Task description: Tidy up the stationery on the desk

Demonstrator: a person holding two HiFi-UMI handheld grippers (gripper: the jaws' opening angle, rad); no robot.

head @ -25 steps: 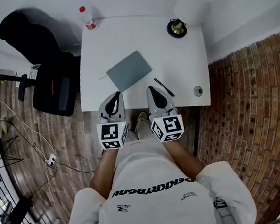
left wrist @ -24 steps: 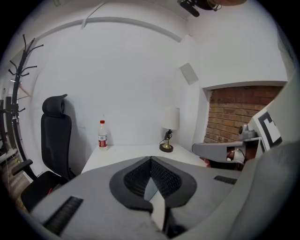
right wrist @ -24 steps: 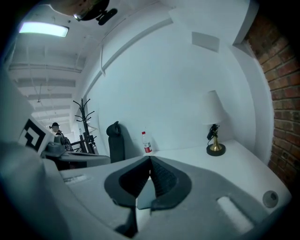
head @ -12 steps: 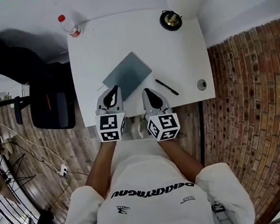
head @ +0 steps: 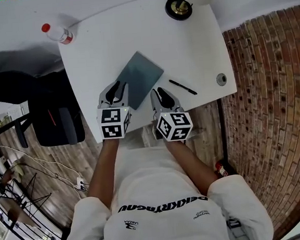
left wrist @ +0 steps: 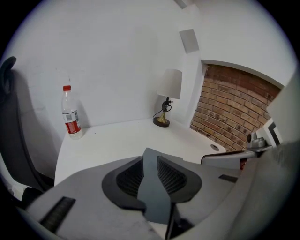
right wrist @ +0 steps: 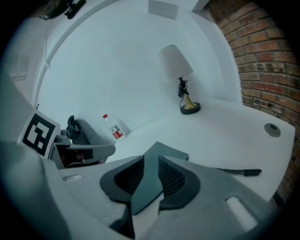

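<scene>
The left gripper (head: 117,88) and right gripper (head: 161,94) point side by side over the desk's (head: 102,48) near edge. Their jaws are slightly parted and hold nothing, and the forearms reach forward. The left tip hides a corner of the grey notebook (head: 140,73). The pen (head: 182,87) lies to the notebook's right. The lamp (head: 178,7) is cut off at the frame's top edge.

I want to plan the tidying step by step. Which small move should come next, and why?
Probably ease the left claw forward and down onto the near edge of the grey notebook. Its jaws stand apart with nothing held, and the notebook lies directly ahead in its view. The black pen lies loose beside it, nearer the right claw, also open.
</scene>
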